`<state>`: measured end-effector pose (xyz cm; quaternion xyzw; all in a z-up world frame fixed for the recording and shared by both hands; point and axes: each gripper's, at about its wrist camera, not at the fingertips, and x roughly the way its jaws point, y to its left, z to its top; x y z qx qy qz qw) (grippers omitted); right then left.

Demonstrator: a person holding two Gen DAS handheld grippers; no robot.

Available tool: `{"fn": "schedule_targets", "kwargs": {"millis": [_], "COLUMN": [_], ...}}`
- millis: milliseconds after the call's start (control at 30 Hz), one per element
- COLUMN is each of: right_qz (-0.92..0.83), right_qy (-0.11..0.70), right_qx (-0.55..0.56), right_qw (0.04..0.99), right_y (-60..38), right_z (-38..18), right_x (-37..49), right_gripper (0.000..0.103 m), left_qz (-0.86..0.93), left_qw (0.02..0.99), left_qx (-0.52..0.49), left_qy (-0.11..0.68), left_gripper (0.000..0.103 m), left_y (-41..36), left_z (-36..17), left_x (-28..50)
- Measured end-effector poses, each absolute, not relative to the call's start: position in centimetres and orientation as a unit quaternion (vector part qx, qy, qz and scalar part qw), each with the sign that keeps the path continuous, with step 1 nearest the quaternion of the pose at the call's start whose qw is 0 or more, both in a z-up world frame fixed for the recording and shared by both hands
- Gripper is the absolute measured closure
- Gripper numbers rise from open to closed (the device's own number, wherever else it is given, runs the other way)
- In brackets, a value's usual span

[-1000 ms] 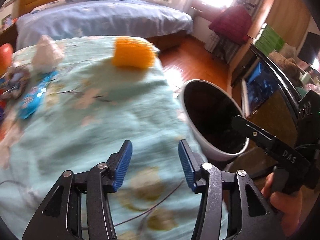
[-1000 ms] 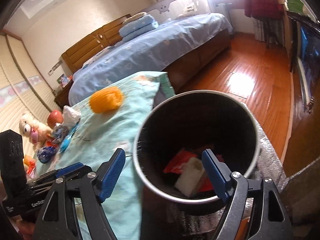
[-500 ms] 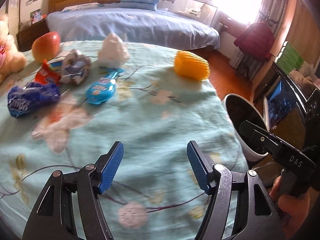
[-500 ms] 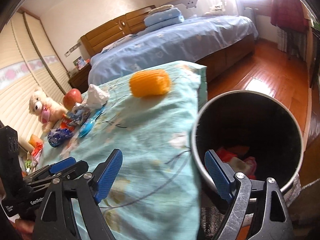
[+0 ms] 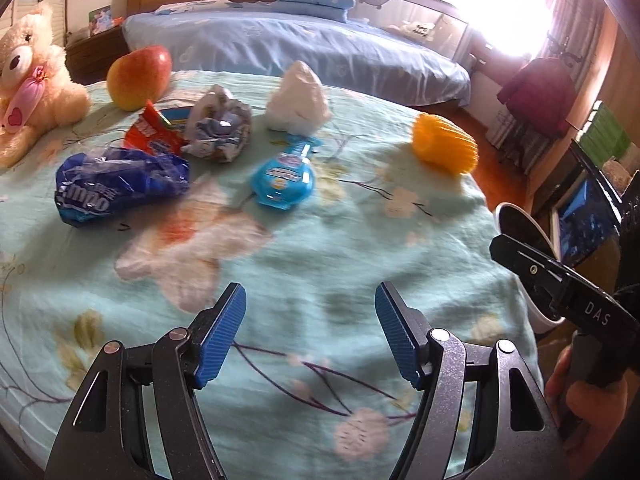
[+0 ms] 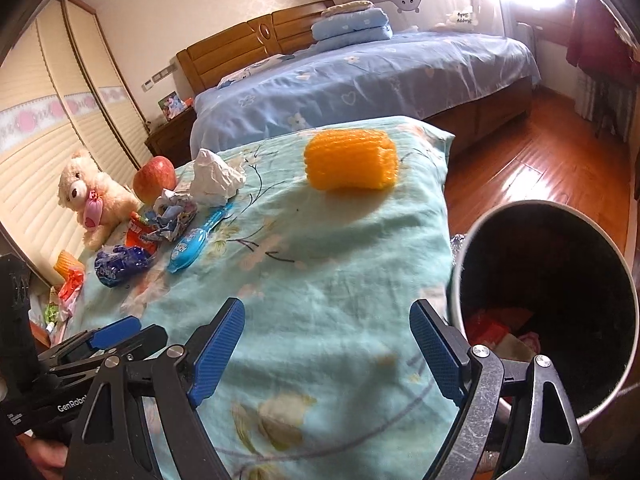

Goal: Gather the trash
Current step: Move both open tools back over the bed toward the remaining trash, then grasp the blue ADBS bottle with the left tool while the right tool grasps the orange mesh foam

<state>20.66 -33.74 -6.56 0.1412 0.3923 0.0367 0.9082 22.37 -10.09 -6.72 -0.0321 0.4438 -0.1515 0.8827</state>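
Note:
Trash lies on a table with a light blue floral cloth (image 5: 320, 264): a dark blue wrapper (image 5: 116, 184), a red wrapper (image 5: 152, 136), a crumpled printed wrapper (image 5: 220, 128), a white tissue wad (image 5: 298, 100), a light blue blister pack (image 5: 286, 176) and an orange foam net (image 5: 444, 146). My left gripper (image 5: 310, 336) is open and empty above the cloth's near part. My right gripper (image 6: 326, 350) is open and empty over the cloth's edge, beside the trash bin (image 6: 552, 312), which holds red and white scraps.
A red apple (image 5: 138, 76) and a cream teddy bear (image 5: 32, 76) sit at the table's far left. A bed with blue covers (image 5: 304, 48) stands behind. Wooden floor (image 6: 552, 168) lies to the right. The bin's white rim (image 5: 520, 220) shows past the table's right edge.
Both grippers have swung left from the bin toward the table. The wrappers, apple and teddy have come into the left view; the bin has slid to the right edge of both views.

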Motion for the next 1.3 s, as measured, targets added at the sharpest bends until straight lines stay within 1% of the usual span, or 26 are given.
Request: {"fn": "schedule_targets", "kwargs": {"millis": [600,1033,1067,1100,1133,1200,1233,1300], "right_qz": [0.016,0.005,0.005,0.006,0.004,0.002,0.002,0.004], "right_qy": [0.39,0.39,0.391,0.391,0.394,0.398,0.402,0.398], "right_qx": [0.135,0.149,0.15,0.15,0.147,0.143,0.143,0.142], "right_qw": [0.911,0.909,0.908,0.908,0.907,0.906,0.905,0.907], "right_y": [-34.8,-36.6,-36.6,-36.6,-36.5,-36.4,-36.4,-36.4], "right_z": [-7.3,-7.3,-7.4,-7.4,-7.5,-7.7,-7.8,-7.7], "right_x": [27.4,31.4,31.6,31.6,31.7,31.8,31.8,31.4], "right_gripper": [0.017,0.018,0.022,0.035,0.042,0.084,0.086,0.089], "left_qz": [-0.128,-0.128,-0.13,-0.131,-0.131,-0.132,-0.132,-0.137], "left_qw": [0.879,0.882,0.882,0.883,0.883,0.884,0.885,0.886], "left_qx": [0.002,0.027,0.029,0.03,0.031,0.031,0.03,0.026], "left_qy": [0.46,0.453,0.452,0.45,0.449,0.447,0.445,0.443], "left_gripper": [0.034,0.034,0.036,0.039,0.046,0.055,0.057,0.057], "left_y": [-10.4,-11.9,-12.0,-12.1,-12.1,-12.0,-12.0,-11.8], "left_z": [-7.5,-8.0,-8.0,-7.9,-8.0,-7.9,-7.9,-7.8], "left_x": [29.3,30.9,30.8,30.8,30.8,30.8,30.7,30.6]}}
